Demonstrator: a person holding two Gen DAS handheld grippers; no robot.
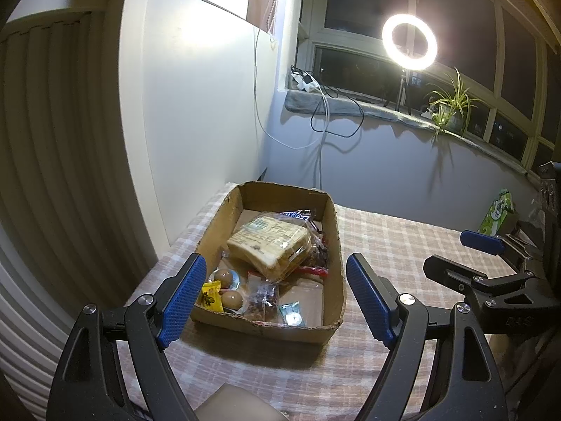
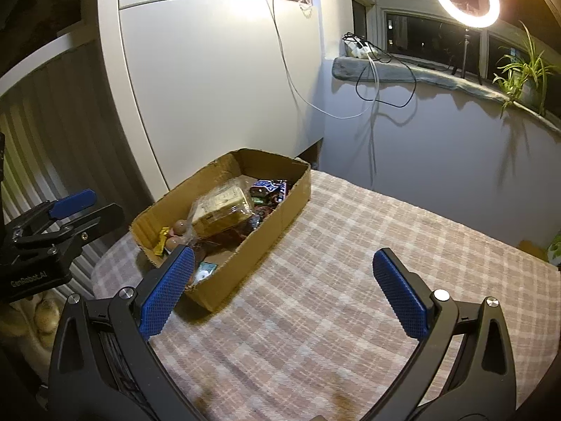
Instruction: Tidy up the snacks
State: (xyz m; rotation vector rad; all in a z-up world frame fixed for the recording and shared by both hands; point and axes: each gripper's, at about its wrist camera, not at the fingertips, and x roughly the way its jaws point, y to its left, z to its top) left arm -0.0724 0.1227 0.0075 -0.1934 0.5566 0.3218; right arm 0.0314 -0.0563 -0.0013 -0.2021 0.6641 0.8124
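Note:
A shallow cardboard box sits on the checked tablecloth and holds snacks: a bagged bread loaf, two brown eggs in wrap, a yellow packet, a Snickers bar, a dark dried-fruit bag and a small teal sachet. My left gripper is open and empty, hovering before the box. My right gripper is open and empty over bare cloth right of the box; it also shows in the left wrist view.
The table stands in a corner against a white cabinet and a grey wall. A windowsill holds a ring light, cables and a plant. A green tissue pack sits at the far right table edge.

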